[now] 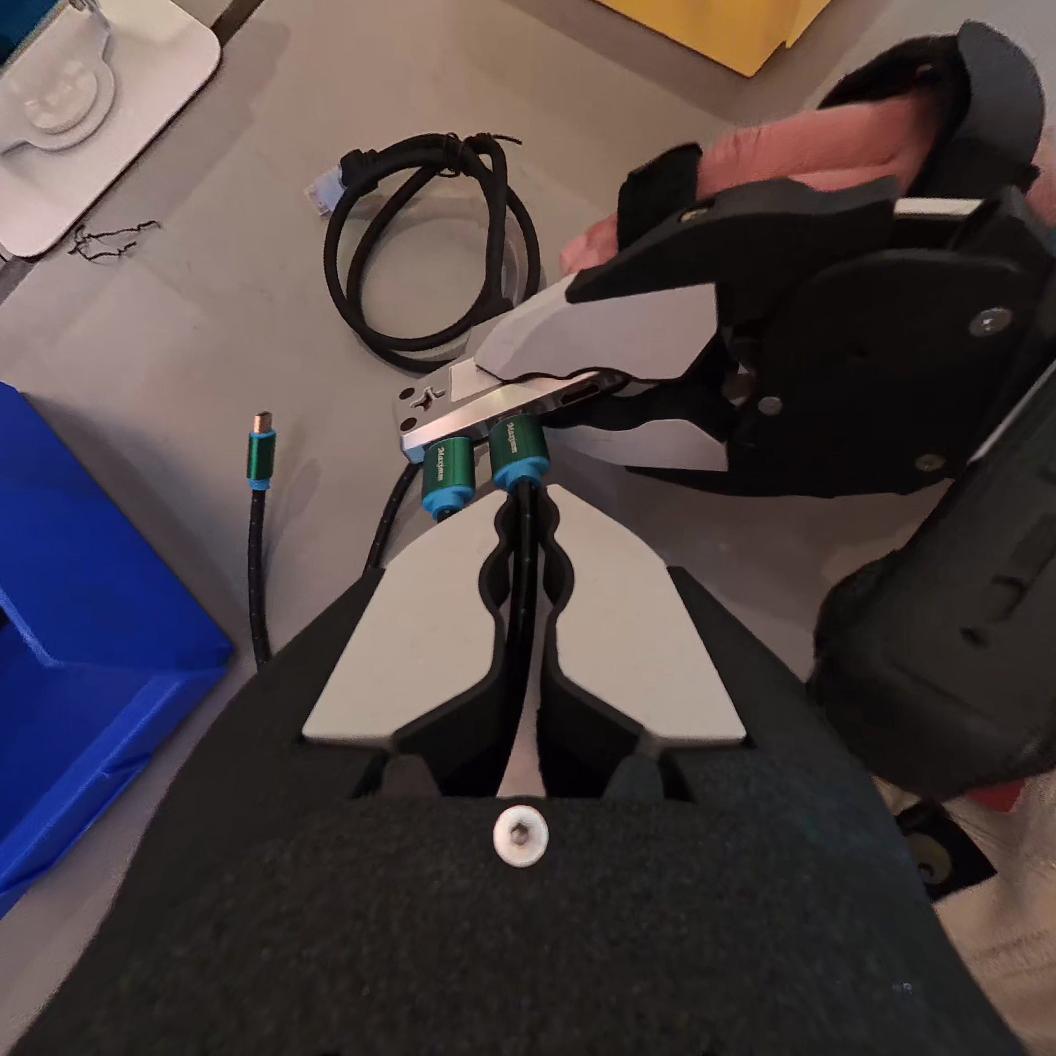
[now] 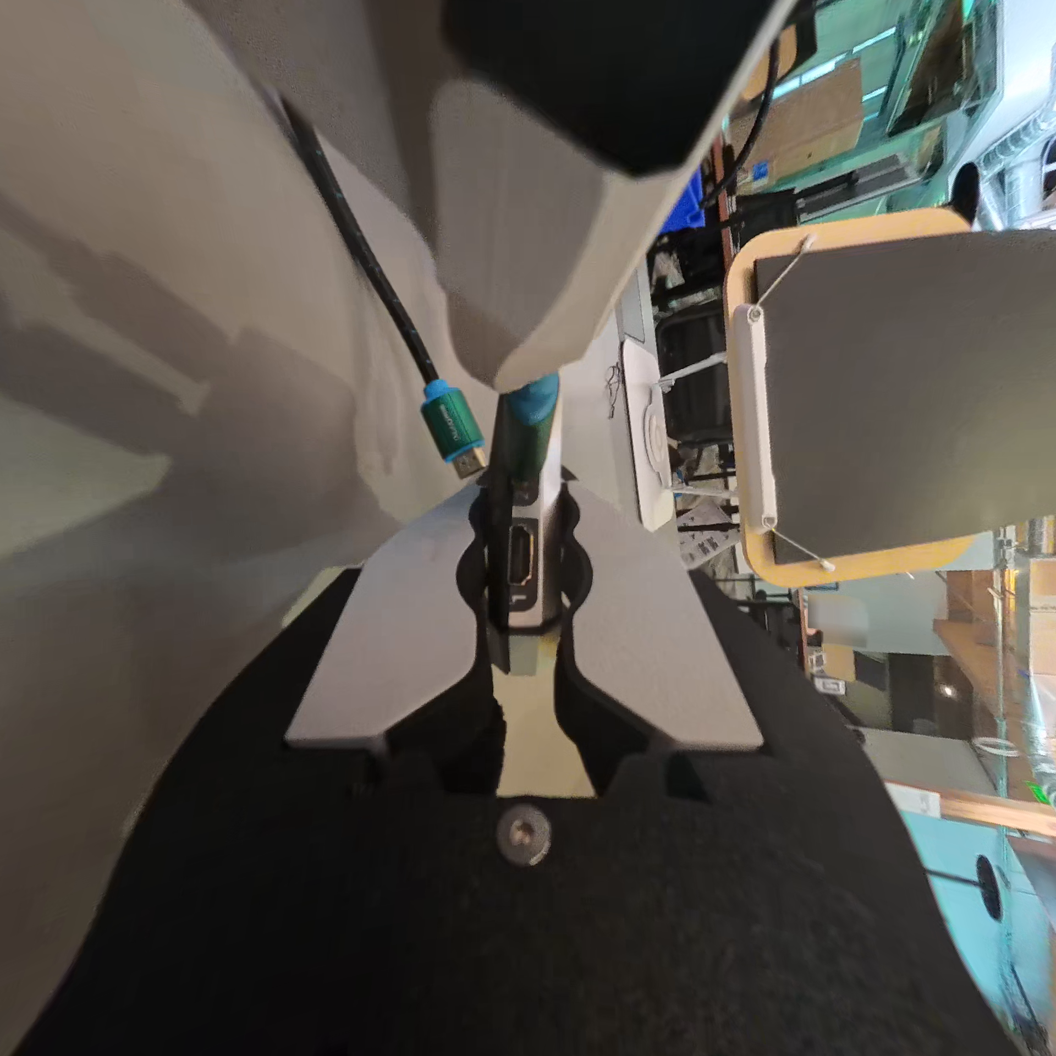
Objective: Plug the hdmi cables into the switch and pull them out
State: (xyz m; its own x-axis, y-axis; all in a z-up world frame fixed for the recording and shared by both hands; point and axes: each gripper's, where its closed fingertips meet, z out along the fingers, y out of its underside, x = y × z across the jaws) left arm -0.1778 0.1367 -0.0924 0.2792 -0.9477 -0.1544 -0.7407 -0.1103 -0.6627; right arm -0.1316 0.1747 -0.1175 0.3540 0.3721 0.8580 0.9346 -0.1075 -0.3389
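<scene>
Left claw (image 1: pixel 524 514) was clenched on the braided cable (image 1: pixel 523 577) of an HDMI plug (image 1: pixel 517 451), my fingertips just behind its blue collar. That green plug sat seated in the edge of the silver HDMI switch (image 1: pixel 457 420) straight ahead, and a second green plug (image 1: pixel 446 471) sat in the port just left of it. My right claw (image 2: pixel 523 563) came in from the right, grasping the switch's far end edge-on, with an open port (image 2: pixel 521 551) showing between its fingers. Left of my left claw, a third green-collared plug (image 1: pixel 261 443) lay loose on the grey worktop (image 1: pixel 171 343). Beyond the switch lay a coiled black cable (image 1: pixel 428 251). A blue bin (image 1: pixel 86 571) stood at my far left.
</scene>
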